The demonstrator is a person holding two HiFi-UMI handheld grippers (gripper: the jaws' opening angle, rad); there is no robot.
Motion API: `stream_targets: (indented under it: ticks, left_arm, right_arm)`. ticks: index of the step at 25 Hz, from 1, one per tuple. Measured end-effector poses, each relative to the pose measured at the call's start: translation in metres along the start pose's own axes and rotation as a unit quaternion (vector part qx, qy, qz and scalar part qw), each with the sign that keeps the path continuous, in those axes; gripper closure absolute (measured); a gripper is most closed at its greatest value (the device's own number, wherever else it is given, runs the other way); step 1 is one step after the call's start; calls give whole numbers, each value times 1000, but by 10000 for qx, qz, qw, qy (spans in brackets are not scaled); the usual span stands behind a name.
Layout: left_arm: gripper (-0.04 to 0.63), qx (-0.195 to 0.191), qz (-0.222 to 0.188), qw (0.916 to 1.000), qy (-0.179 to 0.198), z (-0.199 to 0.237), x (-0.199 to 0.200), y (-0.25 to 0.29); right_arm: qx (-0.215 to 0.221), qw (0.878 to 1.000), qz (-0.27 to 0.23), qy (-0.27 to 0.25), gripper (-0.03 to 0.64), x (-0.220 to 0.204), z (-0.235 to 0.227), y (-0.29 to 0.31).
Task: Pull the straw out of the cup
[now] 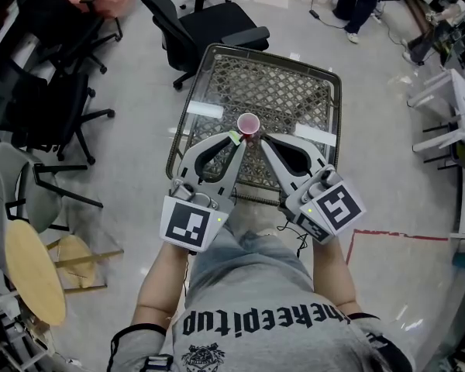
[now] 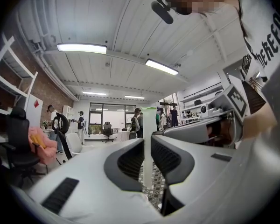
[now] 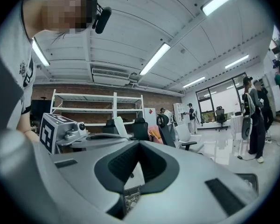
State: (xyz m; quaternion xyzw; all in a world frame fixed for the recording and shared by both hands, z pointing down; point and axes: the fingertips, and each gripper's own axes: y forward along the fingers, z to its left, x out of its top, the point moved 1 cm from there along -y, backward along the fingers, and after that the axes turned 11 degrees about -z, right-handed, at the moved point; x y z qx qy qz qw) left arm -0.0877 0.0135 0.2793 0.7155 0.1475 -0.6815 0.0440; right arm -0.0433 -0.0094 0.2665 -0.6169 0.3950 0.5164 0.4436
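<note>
A pink cup (image 1: 248, 123) stands on the wicker-and-glass table (image 1: 217, 68), near its front edge. My left gripper (image 1: 237, 138) is level at the cup's left rim and shut on a pale straw (image 2: 148, 125) with a green end (image 1: 234, 136). The straw stands upright between the pads (image 2: 130, 160). Its lower end is hidden, so I cannot tell whether it is inside the cup. My right gripper (image 1: 262, 139) lies level just right of the cup, fingertips together and nothing between them (image 3: 139, 143). In the right gripper view the straw (image 3: 119, 125) shows beside the left gripper.
White labels (image 1: 205, 109) (image 1: 315, 135) lie on the tabletop. Black office chairs (image 1: 209, 22) (image 1: 54, 107) stand behind and to the left. At the lower left is a round wooden stool (image 1: 31, 270), with red floor tape (image 1: 387, 235) at the right. People stand far off (image 2: 79, 125).
</note>
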Motion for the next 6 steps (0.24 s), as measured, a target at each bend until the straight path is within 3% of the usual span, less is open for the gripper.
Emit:
stream_targets:
  ticks: [6]
  left_arm:
    - [508, -32, -25, 10000, -12, -7, 2, -3]
  right_arm:
    - [-28, 10000, -11, -20, 614, 1, 4, -7]
